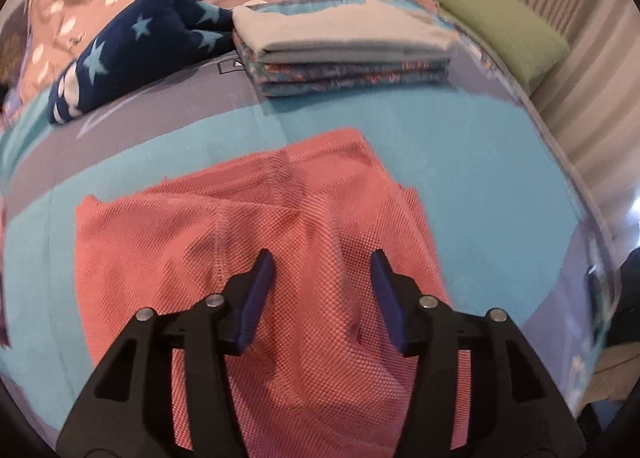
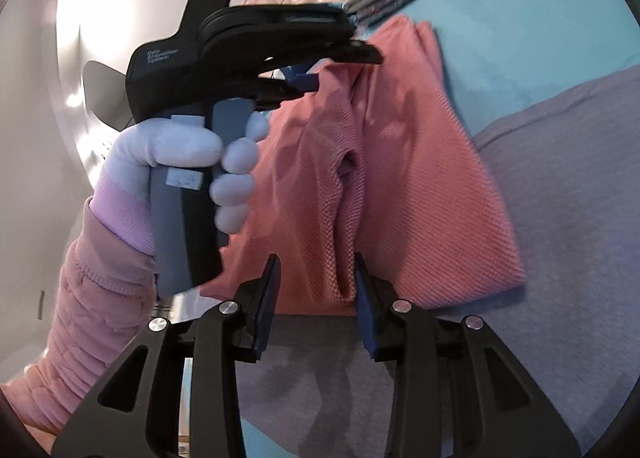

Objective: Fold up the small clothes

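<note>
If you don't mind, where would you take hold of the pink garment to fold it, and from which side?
I'd grip the pink garment at its near hem, by the raised crease just ahead of the right hand-held gripper, coming in low from the near side. The fabric lies mostly flat on the bed, so that lifted ridge probably gives the open jaws something to pinch.
</note>
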`<state>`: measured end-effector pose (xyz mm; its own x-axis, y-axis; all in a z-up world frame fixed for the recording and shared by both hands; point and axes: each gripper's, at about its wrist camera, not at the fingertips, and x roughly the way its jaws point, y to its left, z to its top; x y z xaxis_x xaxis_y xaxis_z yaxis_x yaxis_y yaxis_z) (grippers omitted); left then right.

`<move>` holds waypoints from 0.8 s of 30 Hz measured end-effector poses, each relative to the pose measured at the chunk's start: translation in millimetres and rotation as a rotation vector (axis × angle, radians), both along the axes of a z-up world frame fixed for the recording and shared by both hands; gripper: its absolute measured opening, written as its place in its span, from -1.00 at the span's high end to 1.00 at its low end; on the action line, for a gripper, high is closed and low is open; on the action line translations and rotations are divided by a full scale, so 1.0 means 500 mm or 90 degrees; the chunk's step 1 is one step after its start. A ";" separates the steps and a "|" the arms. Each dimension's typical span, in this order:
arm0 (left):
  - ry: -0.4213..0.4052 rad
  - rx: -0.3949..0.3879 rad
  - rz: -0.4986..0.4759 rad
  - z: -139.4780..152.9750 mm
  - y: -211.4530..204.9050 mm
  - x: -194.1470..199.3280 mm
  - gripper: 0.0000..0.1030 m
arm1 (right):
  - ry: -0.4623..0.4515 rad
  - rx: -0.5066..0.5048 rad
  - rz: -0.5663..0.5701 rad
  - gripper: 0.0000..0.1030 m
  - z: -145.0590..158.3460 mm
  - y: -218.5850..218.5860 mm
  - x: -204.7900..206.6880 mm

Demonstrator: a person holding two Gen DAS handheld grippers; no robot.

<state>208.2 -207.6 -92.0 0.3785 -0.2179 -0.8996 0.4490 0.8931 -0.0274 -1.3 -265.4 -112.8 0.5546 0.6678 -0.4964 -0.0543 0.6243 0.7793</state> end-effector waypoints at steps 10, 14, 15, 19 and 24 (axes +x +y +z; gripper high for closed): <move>-0.007 0.003 0.008 0.014 0.025 0.009 0.85 | -0.037 0.017 -0.027 0.82 0.018 0.004 0.002; 0.006 -0.073 0.033 0.053 0.062 0.011 0.86 | -0.069 0.002 -0.021 0.82 0.040 0.004 -0.008; 0.003 -0.084 0.035 0.064 0.067 0.008 0.86 | -0.075 0.003 -0.021 0.82 0.044 0.006 -0.010; -0.016 -0.117 0.040 0.106 0.080 -0.008 0.86 | -0.106 0.000 -0.032 0.84 0.067 0.002 -0.019; -0.020 -0.145 0.037 0.130 0.063 -0.013 0.86 | -0.132 -0.030 -0.058 0.84 0.085 -0.028 -0.048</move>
